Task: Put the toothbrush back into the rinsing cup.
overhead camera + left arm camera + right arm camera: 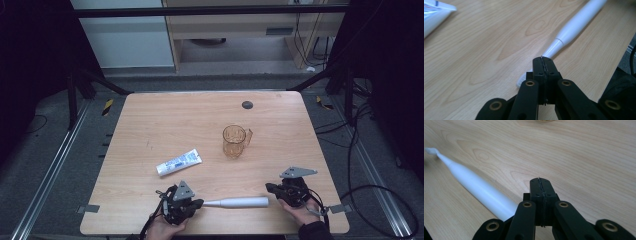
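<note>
I log a white electric toothbrush (237, 202) lying flat on the surface (150, 125). Left tongs (543, 65) at its brush end, right tongs (540, 187) at its base: both fully closed, empty. Toothpaste tube (178, 162) and amber mug (234, 141) beyond it.

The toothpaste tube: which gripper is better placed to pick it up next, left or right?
Probably the left. The left gripper sits just below the toothpaste tube on the table's left half, with bare wood between them. The right gripper is farther off, beyond the white electric toothbrush. Both have their fingers shut.
</note>
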Available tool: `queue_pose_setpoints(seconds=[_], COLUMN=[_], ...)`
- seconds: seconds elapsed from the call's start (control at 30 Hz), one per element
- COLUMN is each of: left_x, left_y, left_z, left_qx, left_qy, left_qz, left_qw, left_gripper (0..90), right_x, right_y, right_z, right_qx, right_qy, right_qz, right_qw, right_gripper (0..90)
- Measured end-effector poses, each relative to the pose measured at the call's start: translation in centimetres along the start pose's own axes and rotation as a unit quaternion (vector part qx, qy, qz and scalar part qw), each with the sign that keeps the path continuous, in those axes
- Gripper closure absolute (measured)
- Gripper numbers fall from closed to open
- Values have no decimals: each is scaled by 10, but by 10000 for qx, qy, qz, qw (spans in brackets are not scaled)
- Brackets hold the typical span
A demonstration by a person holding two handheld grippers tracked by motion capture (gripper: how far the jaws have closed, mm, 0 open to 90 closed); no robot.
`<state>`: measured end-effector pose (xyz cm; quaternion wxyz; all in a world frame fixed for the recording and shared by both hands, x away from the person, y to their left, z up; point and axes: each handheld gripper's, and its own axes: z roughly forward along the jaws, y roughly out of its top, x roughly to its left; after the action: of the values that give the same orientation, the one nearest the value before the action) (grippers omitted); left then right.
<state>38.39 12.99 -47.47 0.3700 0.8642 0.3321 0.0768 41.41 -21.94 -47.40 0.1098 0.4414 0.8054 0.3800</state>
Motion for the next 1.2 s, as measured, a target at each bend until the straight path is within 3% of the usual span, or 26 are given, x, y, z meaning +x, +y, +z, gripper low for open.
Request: queue_pose_setpoints(seconds=[0.4, 0.73, 1.2], left_x=[-10, -4, 4], left_y=[7, 14, 30], left_z=[23, 33, 52], left_qx=[232, 177, 34], left_qy=[-9, 98, 229], left_qz=[202, 217, 224], left_qw=[9995, 9996, 9995], left_gripper=[894, 894, 894], right_x=[9, 15, 22], right_y=[-4, -9, -12], right_z=[7, 10, 9], right_qx=[180, 373, 402], right_qy=[99, 140, 198], right_qz=[-157, -228, -273], right_qw=[9997, 9989, 9986], right_gripper=[900, 900, 900])
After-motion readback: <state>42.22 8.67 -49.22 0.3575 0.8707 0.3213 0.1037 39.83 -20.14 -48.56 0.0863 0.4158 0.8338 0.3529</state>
